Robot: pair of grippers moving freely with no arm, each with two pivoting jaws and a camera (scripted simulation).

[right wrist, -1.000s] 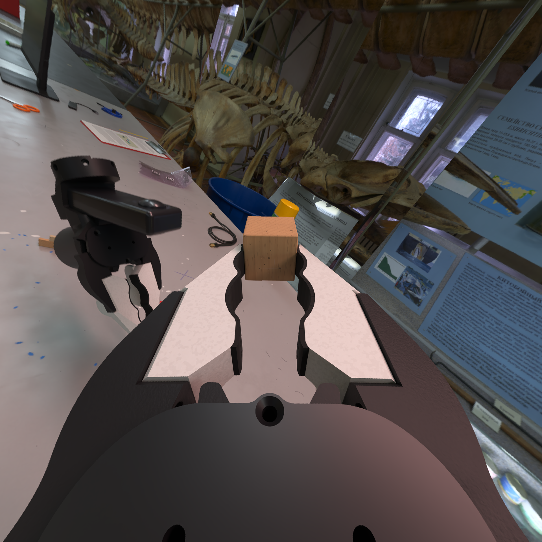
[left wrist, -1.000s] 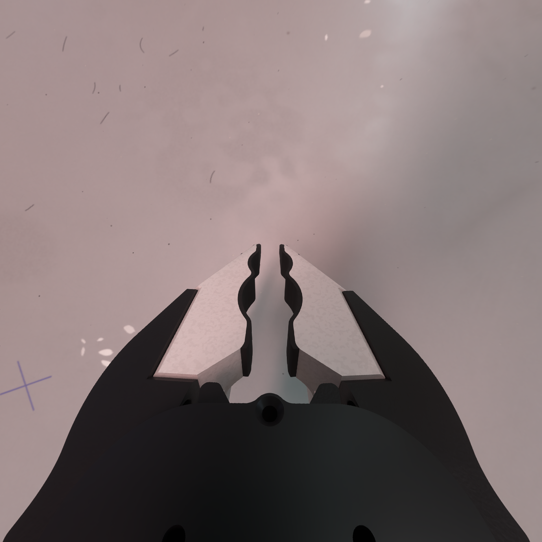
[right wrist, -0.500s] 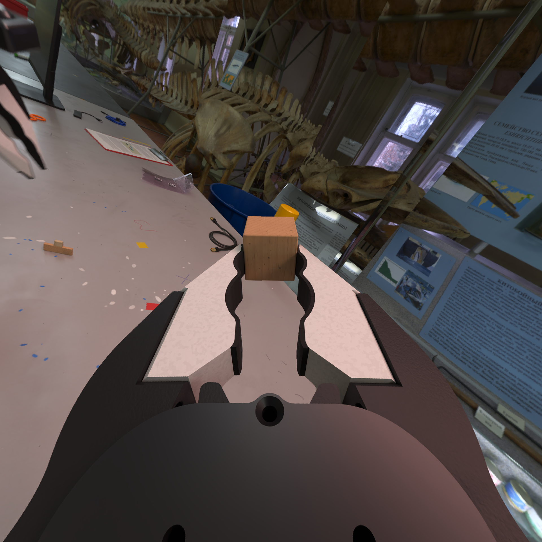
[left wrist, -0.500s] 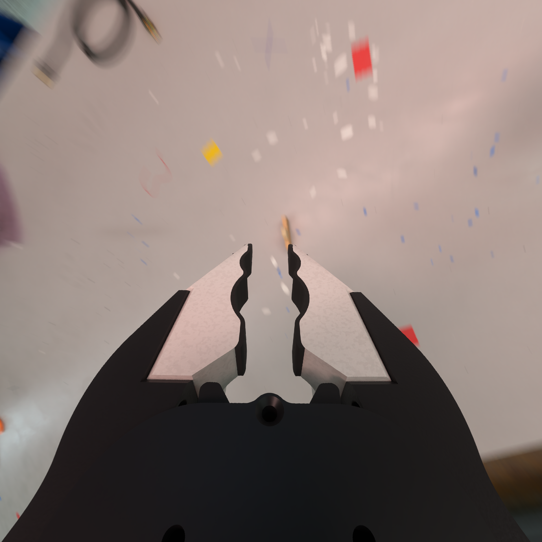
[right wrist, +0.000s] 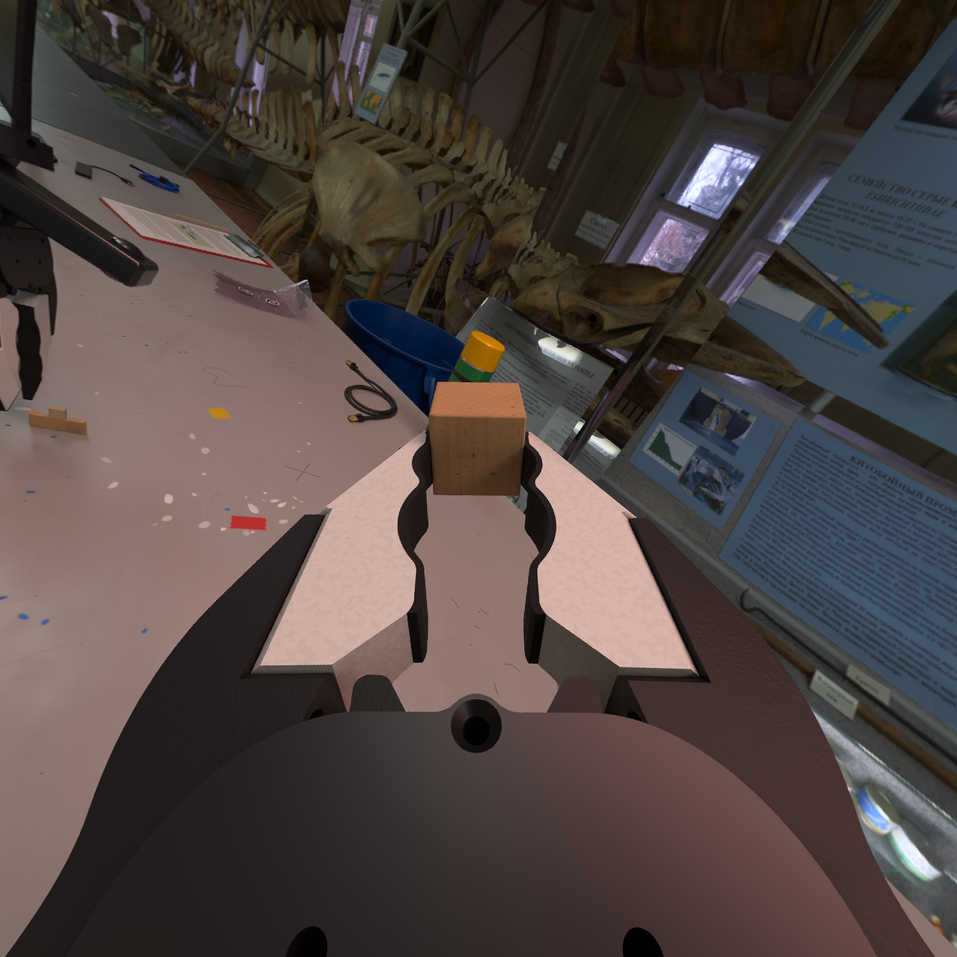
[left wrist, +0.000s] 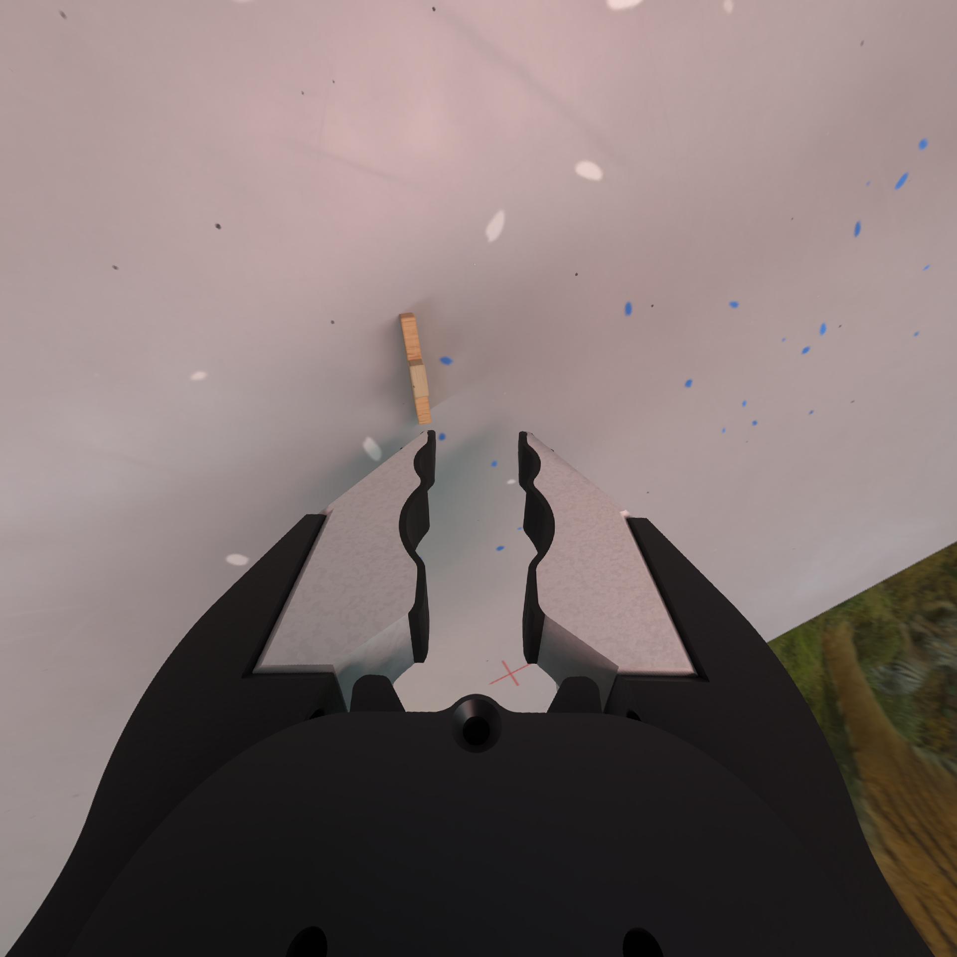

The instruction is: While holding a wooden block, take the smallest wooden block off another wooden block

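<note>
The pale tabletop (right wrist: 129, 518), flecked with blue and white paint spots, carries everything. At its far edge lie a red-bordered printed sheet (right wrist: 178, 233), a coiled black cable (right wrist: 370, 401) and a clear plastic bag (right wrist: 264, 298); a blue bin (right wrist: 393, 342) stands just beyond the edge. Posters and placards with print hang to the right.

The right gripper (right wrist: 476, 440) is clenched on a wooden cube (right wrist: 476, 440) — the cube sits at the very tips of its jaws, held by two opposite sides, clear of the tabletop. A can with an orange cap (right wrist: 479, 357) shows just behind it.

The left gripper (left wrist: 476, 435) has its jaws released, with a clear gap between them and nothing inside. In the right wrist view it (right wrist: 23, 331) hangs at the left edge, above and just beside the flat wooden block (right wrist: 57, 422).

In the left wrist view that flat wooden block (left wrist: 414, 367) lies ahead of the jaws and slightly left of the left fingertip, apart from it. The smallest wooden block (left wrist: 418, 378) sits on the middle of the flat block, touching it — paler, not between the jaws. It (right wrist: 57, 412) shows as a small nub on top in the right wrist view.
</note>
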